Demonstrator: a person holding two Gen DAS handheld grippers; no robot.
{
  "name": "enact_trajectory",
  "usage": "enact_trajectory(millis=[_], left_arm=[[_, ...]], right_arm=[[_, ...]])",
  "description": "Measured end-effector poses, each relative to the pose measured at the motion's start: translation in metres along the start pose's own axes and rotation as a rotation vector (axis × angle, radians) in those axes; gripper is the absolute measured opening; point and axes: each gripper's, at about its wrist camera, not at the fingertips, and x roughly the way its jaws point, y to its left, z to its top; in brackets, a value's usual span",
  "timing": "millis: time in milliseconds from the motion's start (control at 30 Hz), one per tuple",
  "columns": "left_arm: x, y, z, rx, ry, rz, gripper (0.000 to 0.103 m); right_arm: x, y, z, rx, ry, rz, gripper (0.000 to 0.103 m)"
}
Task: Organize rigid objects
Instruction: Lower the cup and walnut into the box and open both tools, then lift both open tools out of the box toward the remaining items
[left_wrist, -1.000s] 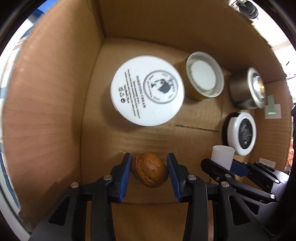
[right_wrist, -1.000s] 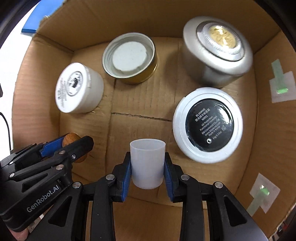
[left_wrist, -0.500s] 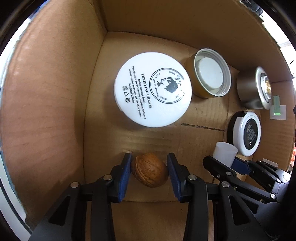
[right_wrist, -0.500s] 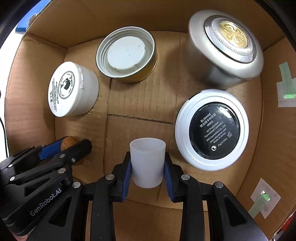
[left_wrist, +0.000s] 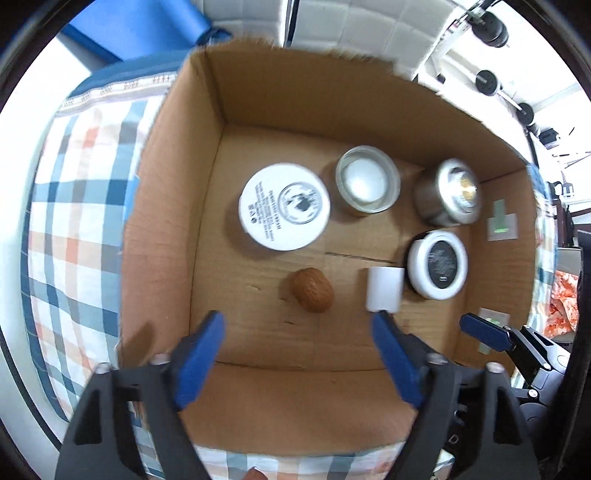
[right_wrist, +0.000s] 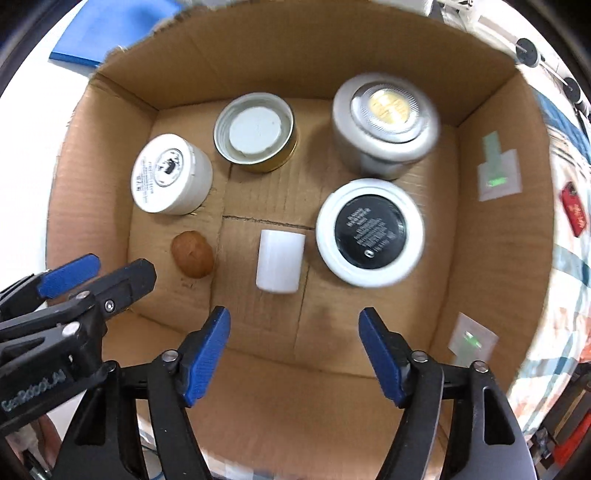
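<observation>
A brown walnut (left_wrist: 312, 290) lies on the floor of a cardboard box (left_wrist: 166, 206); it also shows in the right wrist view (right_wrist: 192, 254). A small white plastic cup (left_wrist: 384, 288) stands beside it, seen too in the right wrist view (right_wrist: 280, 260). My left gripper (left_wrist: 299, 341) is open and empty, raised above the box's near side. My right gripper (right_wrist: 295, 339) is open and empty, also raised above the near side; it shows at the right of the left wrist view (left_wrist: 484, 332).
The box also holds a white cream jar (right_wrist: 170, 174), a gold-sided tin (right_wrist: 255, 132), a silver jar (right_wrist: 384, 123) and a white jar with a black label (right_wrist: 369, 232). The box stands on a plaid cloth (left_wrist: 74, 206).
Both grippers have opened and let go, the left of the walnut and the right of the white cup. Both have pulled back up out of the box.
</observation>
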Motion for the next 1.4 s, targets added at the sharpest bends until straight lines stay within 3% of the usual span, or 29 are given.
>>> enact_trajectory(millis=[100,300,467,667,800,933,1200,1400], left_arm=[[-0.014,-0.009,-0.013,0.01,-0.031,0.028,0.103],[-0.042,-0.025,-0.038,0.032,-0.091,0.024,0.103],[-0.075,-0.043,-0.049,0.072,-0.14,0.045,0.103],[-0.097,-0.072,-0.057,0.096,-0.184,0.041,0.103],[-0.108,-0.102,-0.055,0.127,-0.216,0.051,0.103],[-0.106,-0.151,-0.043,0.193,-0.219,0.033,0.103],[-0.071,-0.274,0.004,0.337,-0.214,0.007,0.103],[-0.019,-0.329,0.057,0.302,-0.134,0.018,0.103]], right_arm=[[-0.017,-0.006,-0.01,0.01,-0.03,-0.008,0.097],[-0.054,-0.023,-0.03,0.026,-0.078,-0.009,0.103],[-0.1,-0.032,-0.054,0.004,-0.118,0.01,0.103],[-0.124,-0.046,-0.065,0.002,-0.145,0.067,0.103],[-0.141,-0.076,-0.072,0.033,-0.161,0.095,0.103],[-0.152,-0.119,-0.074,0.084,-0.18,0.077,0.103],[-0.172,-0.245,-0.058,0.237,-0.231,0.003,0.103],[-0.157,-0.314,-0.01,0.202,-0.242,-0.087,0.103]])
